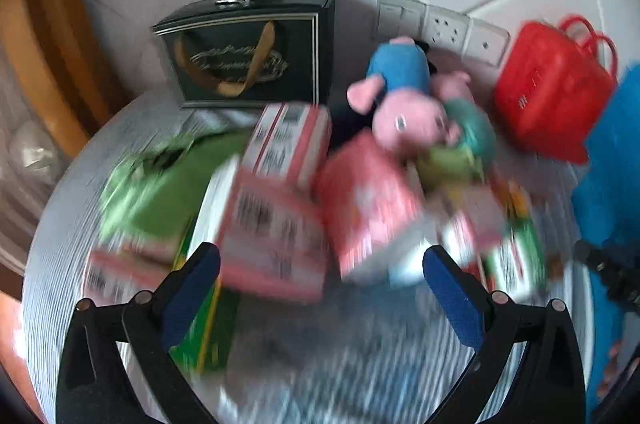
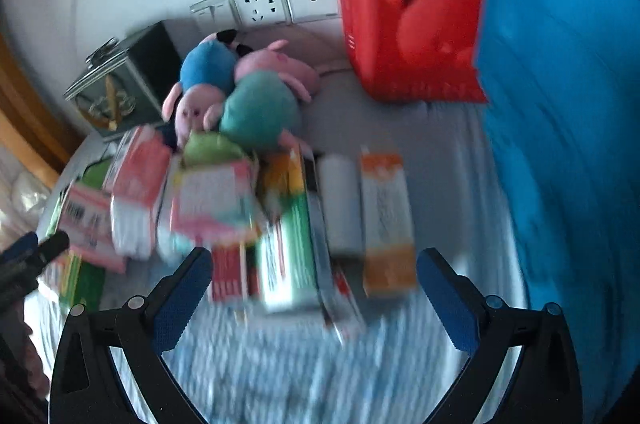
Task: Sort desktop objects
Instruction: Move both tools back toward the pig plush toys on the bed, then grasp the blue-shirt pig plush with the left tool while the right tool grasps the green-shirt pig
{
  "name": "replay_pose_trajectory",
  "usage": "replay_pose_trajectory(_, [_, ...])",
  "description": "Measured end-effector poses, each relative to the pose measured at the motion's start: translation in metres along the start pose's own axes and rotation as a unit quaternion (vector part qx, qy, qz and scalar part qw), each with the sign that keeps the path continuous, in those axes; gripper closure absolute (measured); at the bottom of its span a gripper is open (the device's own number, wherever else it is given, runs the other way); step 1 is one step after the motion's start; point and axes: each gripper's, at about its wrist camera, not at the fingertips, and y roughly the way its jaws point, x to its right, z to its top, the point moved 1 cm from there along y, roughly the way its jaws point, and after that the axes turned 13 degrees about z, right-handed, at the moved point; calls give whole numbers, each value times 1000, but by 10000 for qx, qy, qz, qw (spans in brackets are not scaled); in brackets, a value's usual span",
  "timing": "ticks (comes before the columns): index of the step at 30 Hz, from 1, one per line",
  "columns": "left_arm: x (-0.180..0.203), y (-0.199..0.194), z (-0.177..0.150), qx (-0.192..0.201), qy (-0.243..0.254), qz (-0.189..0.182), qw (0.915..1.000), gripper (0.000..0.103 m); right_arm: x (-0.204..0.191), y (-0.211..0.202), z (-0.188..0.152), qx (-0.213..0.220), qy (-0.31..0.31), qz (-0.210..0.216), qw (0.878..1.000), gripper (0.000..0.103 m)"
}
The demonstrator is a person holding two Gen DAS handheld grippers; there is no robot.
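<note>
Boxes [image 2: 288, 224] motion-blurred — labels unreadable.

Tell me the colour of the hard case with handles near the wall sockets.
The case is red; the right wrist view shows it best.

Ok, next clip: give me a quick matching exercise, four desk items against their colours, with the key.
Items:
1. hard plastic carry case with handles
2. square gift box with ribbon
3. tall upright carton at the right of the box pile
4. large fabric bag at the right edge

Colours:
A. blue
B. orange and white
C. red
D. dark green

Pairs: 1-C, 2-D, 3-B, 4-A
</note>
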Motion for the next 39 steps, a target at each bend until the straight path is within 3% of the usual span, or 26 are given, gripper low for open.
replay_pose_trajectory(2, [2,20,32,-73,-2,47,10000,0,-3,22,28,-56,52,75,9999,0])
replay_pose_trajectory(5, [19,51,80,-297,157,-259,9991,0,-8,59,76,-127,146,120,9997,0])
replay_pose_trajectory(8, [52,81,118,-309,431,-187,9984,0,-11,90,114,-268,59,-8,9996,0])
replay_pose_trajectory(14, [103,137,144,-823,504,-393,9946,0,0,133,150,-534,221,-33,9983,2])
replay_pose_trajectory(18, [126,168,144,-1130,574,-397,9911,0,12,154,155,-813,402,-22,9959,15])
replay_pose_trajectory(21, [136,184,147,-1292,610,-384,9890,0,11,169,154,-942,445,249,9942,15])
replay_pose_trajectory(23, [138,190,149,-1308,633,-337,9888,0,9,175,155,-960,472,312,9938,21])
replay_pose_trajectory(26, [127,201,149,-1528,417,-387,9866,0,16,195,155,-1183,751,633,9881,19])
replay_pose_trajectory(30, [114,201,139,-1625,293,-494,9850,0,28,219,143,-1560,1015,1029,9771,7])
replay_pose_trajectory(32, [115,192,132,-1495,431,-461,9867,7,28,218,132,-1630,998,1167,9746,8])
replay_pose_trajectory(33, [115,184,128,-1423,477,-558,9871,11,28,215,127,-1643,998,1246,9734,19])
replay_pose_trajectory(35, [115,172,120,-1498,466,-851,9839,35,24,206,117,-1638,902,1245,9744,23])
replay_pose_trajectory(36, [115,163,115,-1491,485,-1029,9823,41,22,199,110,-1629,881,1240,9749,26])
replay_pose_trajectory(39, [115,142,100,-1255,613,-1088,9842,46,18,177,92,-1531,875,1224,9767,31])
